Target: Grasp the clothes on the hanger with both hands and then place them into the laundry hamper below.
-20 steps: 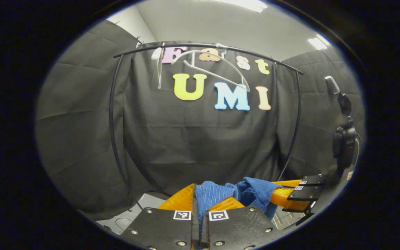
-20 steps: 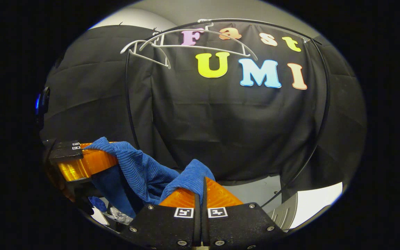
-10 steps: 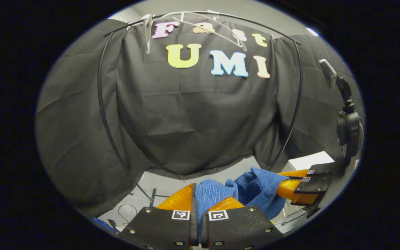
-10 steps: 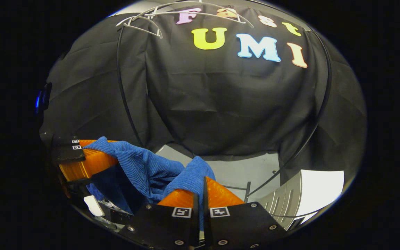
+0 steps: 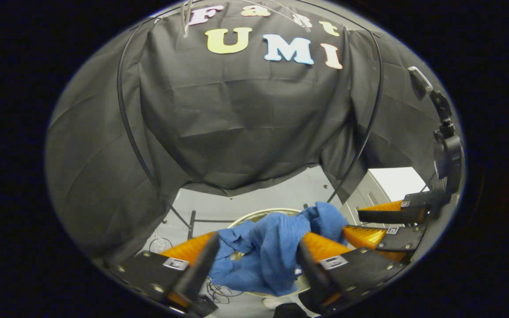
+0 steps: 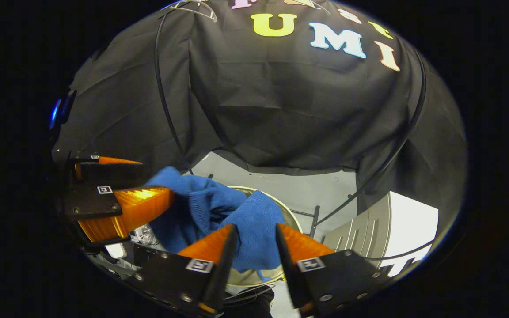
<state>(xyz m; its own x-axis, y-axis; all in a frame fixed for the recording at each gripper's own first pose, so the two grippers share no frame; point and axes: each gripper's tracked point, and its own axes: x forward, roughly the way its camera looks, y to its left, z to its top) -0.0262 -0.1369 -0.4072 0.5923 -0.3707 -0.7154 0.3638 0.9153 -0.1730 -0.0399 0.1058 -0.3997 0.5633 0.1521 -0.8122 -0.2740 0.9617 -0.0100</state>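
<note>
A blue ribbed garment (image 5: 272,247) hangs bunched just above the round, cream-rimmed laundry hamper (image 5: 263,211). My left gripper (image 5: 259,238) is open, its fingers spread to either side of the cloth and no longer pinching it. In the left gripper view the right gripper (image 5: 352,220) is at the right, also open at the cloth's far end. In the right gripper view the garment (image 6: 254,234) lies loose between the parted fingers of my right gripper (image 6: 255,229), over the hamper (image 6: 286,211). The left gripper (image 6: 157,179) stands open at the left.
A black clothes rail (image 5: 126,123) arches in front of the booth's wall, with bare white hangers (image 6: 192,5) at its top. A white slatted cabinet (image 6: 409,229) stands to the right on the grey floor. Cables (image 5: 219,291) lie beside the hamper.
Both grippers tilted down toward the floor, bringing the hamper into view, and went from shut on the garment to open. The cloth now sags loose between the fingers.
</note>
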